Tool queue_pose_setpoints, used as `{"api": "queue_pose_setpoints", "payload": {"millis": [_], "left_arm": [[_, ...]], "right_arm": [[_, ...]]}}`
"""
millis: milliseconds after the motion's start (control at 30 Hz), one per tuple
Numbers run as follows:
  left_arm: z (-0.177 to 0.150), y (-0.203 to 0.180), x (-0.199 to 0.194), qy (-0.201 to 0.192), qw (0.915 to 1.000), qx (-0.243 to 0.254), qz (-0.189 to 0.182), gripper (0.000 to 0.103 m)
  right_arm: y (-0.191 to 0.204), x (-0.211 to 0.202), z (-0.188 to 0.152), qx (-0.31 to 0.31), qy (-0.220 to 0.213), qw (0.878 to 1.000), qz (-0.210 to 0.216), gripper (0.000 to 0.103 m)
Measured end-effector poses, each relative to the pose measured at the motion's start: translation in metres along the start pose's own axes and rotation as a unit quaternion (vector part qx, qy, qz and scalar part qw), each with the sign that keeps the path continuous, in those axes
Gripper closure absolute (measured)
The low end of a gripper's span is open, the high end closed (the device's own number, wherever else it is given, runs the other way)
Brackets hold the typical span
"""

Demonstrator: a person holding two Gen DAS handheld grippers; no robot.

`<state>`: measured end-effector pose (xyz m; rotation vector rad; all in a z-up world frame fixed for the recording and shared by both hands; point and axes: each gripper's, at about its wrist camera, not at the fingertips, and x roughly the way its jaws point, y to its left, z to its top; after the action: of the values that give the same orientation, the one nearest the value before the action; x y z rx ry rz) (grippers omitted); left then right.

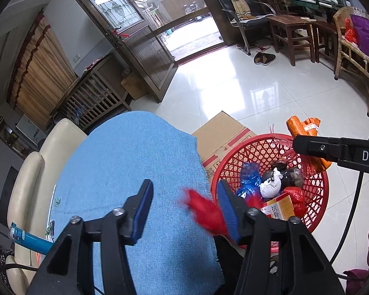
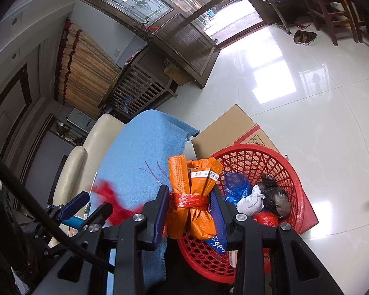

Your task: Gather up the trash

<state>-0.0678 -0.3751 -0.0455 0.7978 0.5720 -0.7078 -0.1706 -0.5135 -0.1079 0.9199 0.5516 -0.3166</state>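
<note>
A red lattice basket (image 1: 248,140) stands on a cardboard box and holds a blue bag (image 1: 249,177), a white wad (image 1: 271,186), a dark bag, a red bag and a printed carton. My left gripper (image 1: 184,186) is open over the edge of a blue cloth (image 1: 135,159). A blurred red plastic strip (image 1: 204,211) lies loose between its jaws, close to the right pad. My right gripper (image 2: 189,191) is shut on an orange wrapped bundle (image 2: 182,172) tied with red string, held above the basket's near rim (image 2: 255,147).
The flattened cardboard box (image 1: 221,127) lies on glossy white floor tiles. A cream sofa (image 1: 29,172) sits left of the blue cloth. Wooden chairs and stools (image 1: 292,29) line the far right, and a glass door stands open at the back. A black cable hangs at the right.
</note>
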Motion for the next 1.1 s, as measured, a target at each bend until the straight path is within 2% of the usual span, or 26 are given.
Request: {"api": "queue_pose_setpoints", "payload": {"millis": [167,300,867,933,1100], "left_arm": [[-0.002,0.002,-0.002,-0.004,1.0,-0.001,0.005,0.041],[-0.002,0.003,-0.004,-0.008,0.9999,-0.004,0.013,0.035],[-0.02,0.026,-0.015,-0.013,0.9987,-0.025,0.043,0.034],[-0.023,0.032,-0.017,-0.014,0.9982,-0.033,0.048,0.025],[-0.034,0.052,-0.025,-0.02,0.9966,-0.054,0.058,0.023]], "right_arm": [[0.0,0.002,0.0,-0.001,0.006,1.0,0.003,0.066],[0.001,0.005,-0.002,-0.002,0.011,1.0,0.004,0.065],[0.014,0.013,-0.006,-0.019,0.019,1.0,0.003,0.065],[0.019,0.014,-0.008,-0.025,0.021,0.999,0.002,0.065],[0.033,0.019,-0.013,-0.042,0.028,0.999,0.002,0.065]]}}
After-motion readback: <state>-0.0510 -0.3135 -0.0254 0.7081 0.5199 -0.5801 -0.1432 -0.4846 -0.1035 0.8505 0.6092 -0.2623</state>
